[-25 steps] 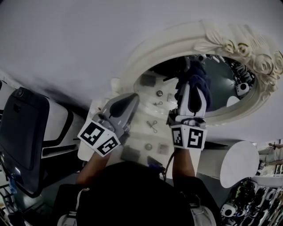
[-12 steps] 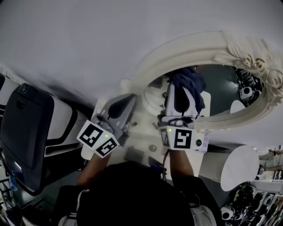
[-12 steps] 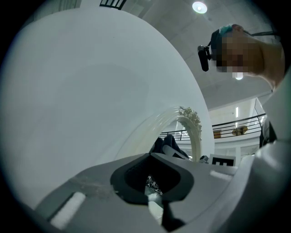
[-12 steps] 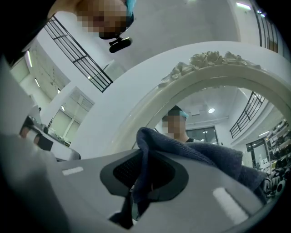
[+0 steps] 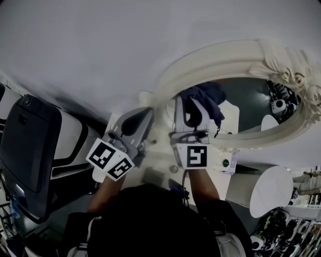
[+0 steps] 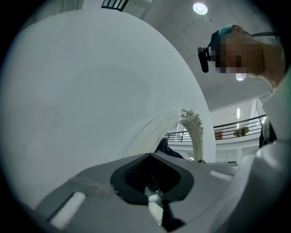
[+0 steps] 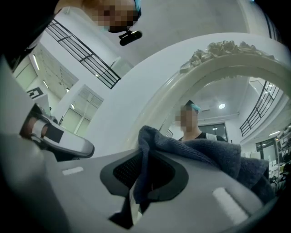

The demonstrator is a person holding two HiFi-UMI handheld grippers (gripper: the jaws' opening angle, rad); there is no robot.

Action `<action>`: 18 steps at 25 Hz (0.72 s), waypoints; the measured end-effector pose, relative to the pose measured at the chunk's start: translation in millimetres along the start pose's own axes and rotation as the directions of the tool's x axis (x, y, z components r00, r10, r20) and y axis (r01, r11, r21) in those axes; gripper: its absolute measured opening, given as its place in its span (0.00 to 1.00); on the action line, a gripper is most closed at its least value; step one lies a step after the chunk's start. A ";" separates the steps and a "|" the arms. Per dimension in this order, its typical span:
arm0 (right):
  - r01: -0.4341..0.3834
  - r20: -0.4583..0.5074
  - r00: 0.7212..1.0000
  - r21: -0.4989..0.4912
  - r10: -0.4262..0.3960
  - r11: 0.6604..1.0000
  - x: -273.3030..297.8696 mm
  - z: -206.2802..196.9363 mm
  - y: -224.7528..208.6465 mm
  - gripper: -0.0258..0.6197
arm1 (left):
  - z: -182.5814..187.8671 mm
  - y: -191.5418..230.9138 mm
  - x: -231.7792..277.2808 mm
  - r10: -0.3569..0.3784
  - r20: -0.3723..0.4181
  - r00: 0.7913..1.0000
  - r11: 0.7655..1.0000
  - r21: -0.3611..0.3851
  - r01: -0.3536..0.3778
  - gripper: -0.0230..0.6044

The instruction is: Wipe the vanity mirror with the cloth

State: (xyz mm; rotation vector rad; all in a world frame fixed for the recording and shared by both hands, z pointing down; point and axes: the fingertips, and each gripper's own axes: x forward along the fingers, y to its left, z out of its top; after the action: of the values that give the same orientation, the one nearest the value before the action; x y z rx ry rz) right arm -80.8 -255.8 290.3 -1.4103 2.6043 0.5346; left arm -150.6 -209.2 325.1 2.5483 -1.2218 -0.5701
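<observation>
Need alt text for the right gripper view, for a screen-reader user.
The right tool is shut on a dark blue cloth, which bunches over one jaw as the tool faces the vanity mirror. The mirror's ornate white frame arches overhead, and the glass reflects a person and ceiling lights.

Plain white wall (image 5: 100, 45), balcony railings (image 6: 227, 133), lit ceiling lamp (image 6: 199, 7).

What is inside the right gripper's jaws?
A dark blue cloth, clamped by the right gripper and draped over its jaws. How deep the fold reaches is covered.
</observation>
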 end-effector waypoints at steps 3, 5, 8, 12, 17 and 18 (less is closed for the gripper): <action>-0.009 -0.008 1.000 0.029 0.010 1.000 0.8 -6.2 4.8 0.11 | 1.4 -0.4 -3.6 0.004 0.003 1.000 1.000 0.005 -0.004 0.04; -0.014 -0.005 1.000 0.032 0.014 0.999 0.6 -6.4 4.6 0.11 | 2.2 0.0 -6.3 0.009 0.004 1.000 1.000 0.007 -0.009 0.04; -0.033 0.004 0.999 0.048 0.033 0.998 0.1 -4.4 5.7 0.11 | 3.3 -1.6 -10.2 0.021 0.005 1.000 1.000 0.010 -0.021 0.04; -0.043 0.033 0.999 0.083 0.041 0.996 -9.6 5.3 7.3 0.11 | 7.1 -14.4 -14.8 0.018 0.009 1.000 1.000 0.022 -0.018 0.04; 0.004 0.071 0.997 0.135 -0.014 0.991 -43.1 24.0 -1.1 0.11 | 11.3 -38.3 -22.4 -0.007 0.012 1.000 0.999 0.037 0.006 0.04; 0.026 0.066 0.997 0.149 -0.037 0.988 -53.6 25.5 -5.7 0.11 | 10.7 -43.9 -22.7 -0.018 0.006 1.000 0.999 0.038 0.018 0.04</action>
State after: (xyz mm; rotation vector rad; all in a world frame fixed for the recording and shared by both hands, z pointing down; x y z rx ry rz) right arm -47.7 -207.2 280.3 -1.3593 2.5061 0.3697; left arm -138.2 -165.0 303.7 2.5933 -1.2247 -0.5652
